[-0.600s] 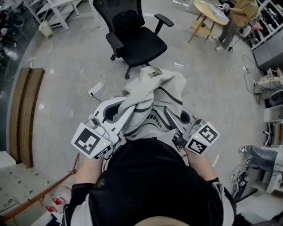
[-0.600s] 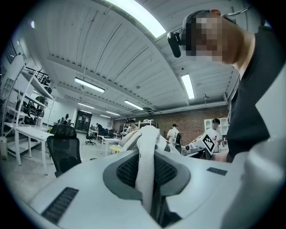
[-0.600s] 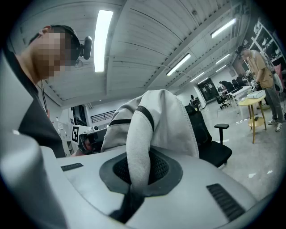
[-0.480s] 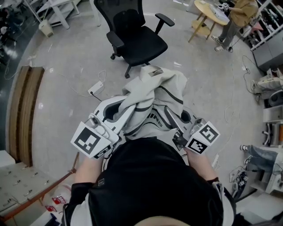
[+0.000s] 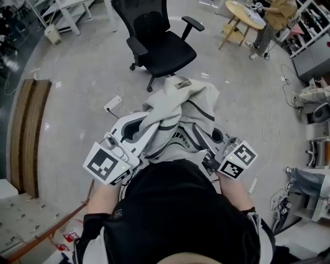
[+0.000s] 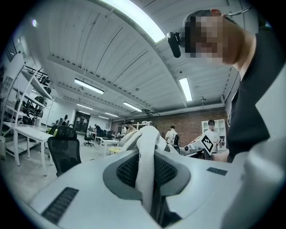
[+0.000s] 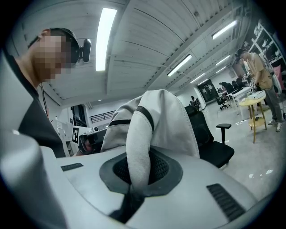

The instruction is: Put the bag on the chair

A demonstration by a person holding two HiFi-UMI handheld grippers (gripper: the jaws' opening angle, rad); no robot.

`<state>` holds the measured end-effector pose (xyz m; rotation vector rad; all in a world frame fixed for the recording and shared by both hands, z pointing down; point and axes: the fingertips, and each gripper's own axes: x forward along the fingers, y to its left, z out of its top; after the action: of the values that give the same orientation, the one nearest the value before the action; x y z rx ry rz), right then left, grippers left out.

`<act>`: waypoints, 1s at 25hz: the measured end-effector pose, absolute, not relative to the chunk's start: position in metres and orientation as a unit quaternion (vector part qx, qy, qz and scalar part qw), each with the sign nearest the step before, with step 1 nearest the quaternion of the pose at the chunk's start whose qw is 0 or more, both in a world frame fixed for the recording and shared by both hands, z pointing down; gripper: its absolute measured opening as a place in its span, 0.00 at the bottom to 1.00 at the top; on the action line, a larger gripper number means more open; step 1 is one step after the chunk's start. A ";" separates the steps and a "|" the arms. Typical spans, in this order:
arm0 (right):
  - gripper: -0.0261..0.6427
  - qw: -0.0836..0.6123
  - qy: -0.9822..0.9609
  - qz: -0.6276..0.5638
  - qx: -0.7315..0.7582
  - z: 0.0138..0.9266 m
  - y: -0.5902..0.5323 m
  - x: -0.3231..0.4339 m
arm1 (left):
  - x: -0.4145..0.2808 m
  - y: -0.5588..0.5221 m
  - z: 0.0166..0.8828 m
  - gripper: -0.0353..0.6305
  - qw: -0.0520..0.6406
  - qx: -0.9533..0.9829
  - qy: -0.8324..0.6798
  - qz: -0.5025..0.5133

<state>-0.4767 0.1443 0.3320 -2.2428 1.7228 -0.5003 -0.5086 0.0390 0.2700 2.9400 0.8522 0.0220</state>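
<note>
Grey concrete floor (image 5: 77,93) lies ahead; black swivel office chair (image 5: 162,49) stands well apart from you. Your left tool (image 6: 147,179) and right tool (image 7: 134,179) each clench a strap of the pale grey fabric bag (image 5: 180,111), slung between them. Risk: thin straps slipping out, or slack fabric snagging an armrest.

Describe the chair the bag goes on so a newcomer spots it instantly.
Look at the pale concrete floor in the head view. Beyond the light grey fabric bag stands the black swivel office chair. Unlike the round wooden table to its right, it has armrests and a wheeled base.
</note>
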 end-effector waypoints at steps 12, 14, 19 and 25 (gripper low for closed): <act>0.09 0.146 0.589 -0.182 -0.774 0.350 0.087 -0.533 | -0.560 -0.019 0.288 0.14 0.043 0.960 0.275 0.010; 0.09 0.147 0.587 -0.185 -0.774 0.352 0.084 -0.530 | -0.557 -0.023 0.291 0.14 0.046 0.960 0.276 0.013; 0.09 0.157 0.577 -0.191 -0.779 0.357 0.086 -0.510 | -0.534 -0.023 0.296 0.14 0.056 0.956 0.287 0.021; 0.09 0.161 0.571 -0.196 -0.781 0.363 0.092 -0.471 | -0.494 -0.021 0.304 0.14 0.070 0.953 0.294 0.029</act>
<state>-0.4709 0.0922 0.3627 -2.2309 1.6295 -0.5591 -0.4938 -0.0207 0.3041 2.8678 0.8835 0.0885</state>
